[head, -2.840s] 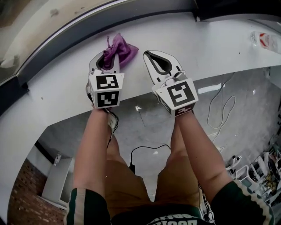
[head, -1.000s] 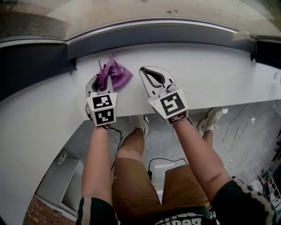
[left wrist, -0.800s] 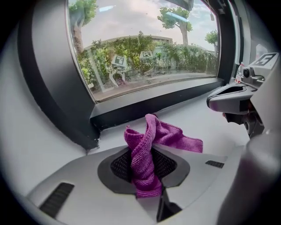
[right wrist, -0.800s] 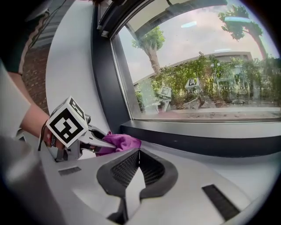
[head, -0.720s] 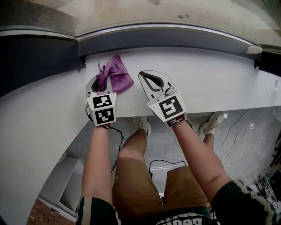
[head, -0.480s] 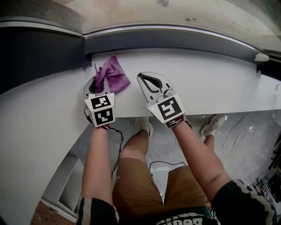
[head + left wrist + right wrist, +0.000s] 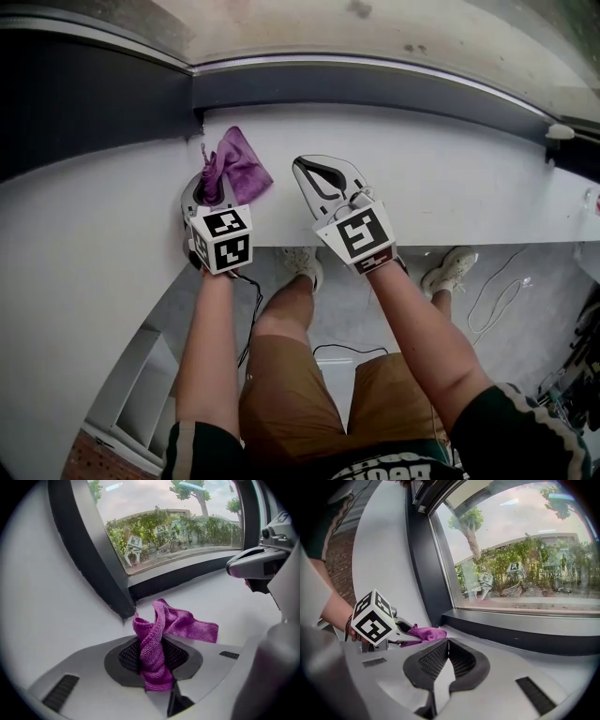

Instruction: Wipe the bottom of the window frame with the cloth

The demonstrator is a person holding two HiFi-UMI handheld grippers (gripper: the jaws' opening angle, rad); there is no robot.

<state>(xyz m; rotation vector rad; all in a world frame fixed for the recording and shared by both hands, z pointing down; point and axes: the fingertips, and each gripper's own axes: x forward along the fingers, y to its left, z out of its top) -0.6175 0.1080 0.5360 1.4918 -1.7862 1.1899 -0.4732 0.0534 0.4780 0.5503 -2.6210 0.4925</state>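
Observation:
A purple cloth [image 7: 232,171] lies bunched on the white sill [image 7: 450,178], its loose end spread toward the dark bottom rail of the window frame [image 7: 375,89]. My left gripper [image 7: 208,182] is shut on the cloth [image 7: 157,646], close to the frame's left corner [image 7: 126,609]. To its right my right gripper [image 7: 317,172] hovers over the sill, shut with nothing between its jaws. In the right gripper view the left gripper's marker cube [image 7: 372,617] and the cloth [image 7: 425,633] show at the left, below the frame rail [image 7: 515,632].
The dark vertical frame post [image 7: 89,545] rises at the left corner. A white wall [image 7: 84,262] runs down the left. A small fitting [image 7: 557,134] sits on the frame at far right. Below the sill edge are the person's legs [image 7: 281,366] and floor cables [image 7: 492,295].
Both grippers have slid left along the sill with the cloth, from mid-sill to the frame's left corner. The right gripper kept its place beside the left one.

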